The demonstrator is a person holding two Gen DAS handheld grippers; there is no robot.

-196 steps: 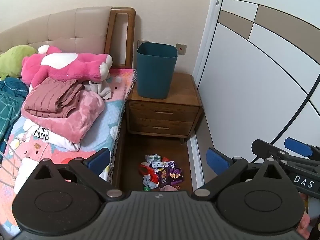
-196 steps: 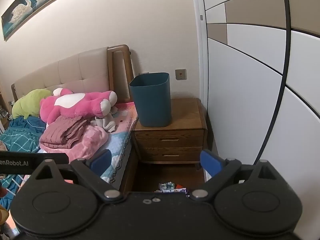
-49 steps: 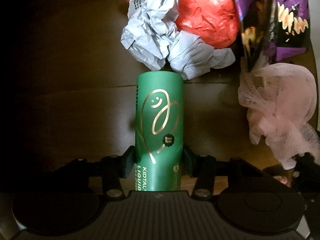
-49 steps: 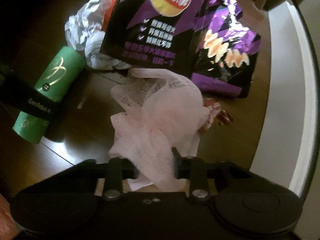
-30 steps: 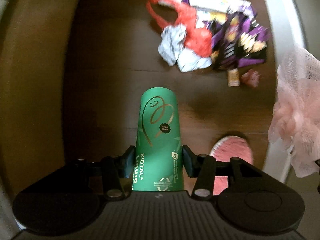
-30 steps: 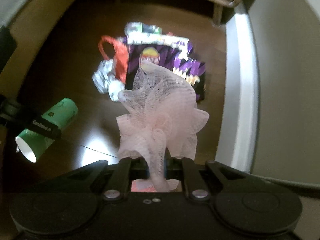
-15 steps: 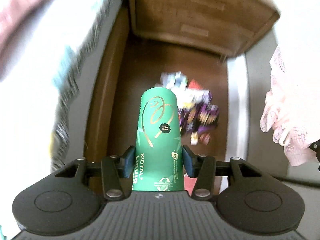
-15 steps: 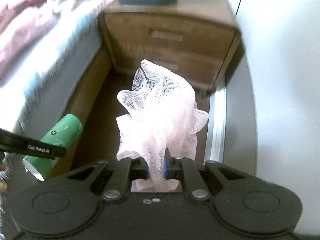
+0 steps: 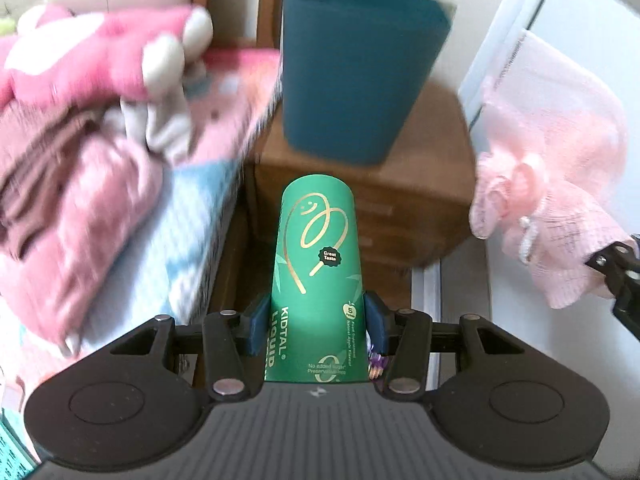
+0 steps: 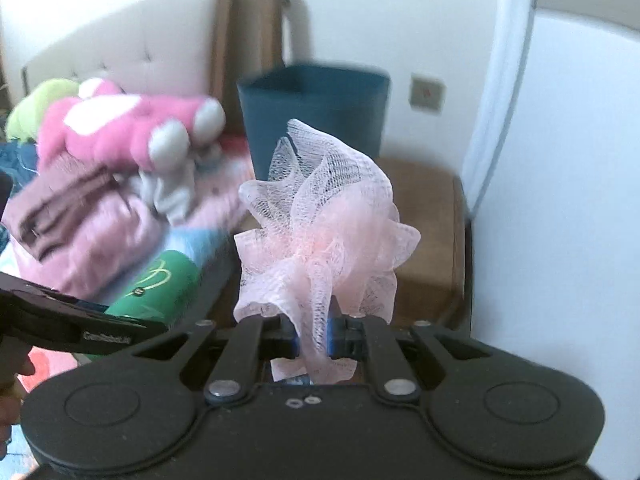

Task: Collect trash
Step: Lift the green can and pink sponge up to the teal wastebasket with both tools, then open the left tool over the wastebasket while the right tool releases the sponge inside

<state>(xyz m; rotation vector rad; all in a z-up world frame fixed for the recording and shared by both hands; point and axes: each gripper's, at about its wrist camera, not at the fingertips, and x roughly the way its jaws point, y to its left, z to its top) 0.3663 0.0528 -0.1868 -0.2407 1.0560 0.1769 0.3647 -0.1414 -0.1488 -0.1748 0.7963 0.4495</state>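
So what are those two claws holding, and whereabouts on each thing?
The left gripper clamps a green cardboard drink tube across its lower sides. The right gripper pinches a pink mesh bath pouf by its lowest bunched folds.

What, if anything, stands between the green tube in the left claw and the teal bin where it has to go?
Nothing visible does. The green tube, clamped in the left claw, faces the teal bin on the nightstand across open air; the pink mesh puff hangs off to the right.
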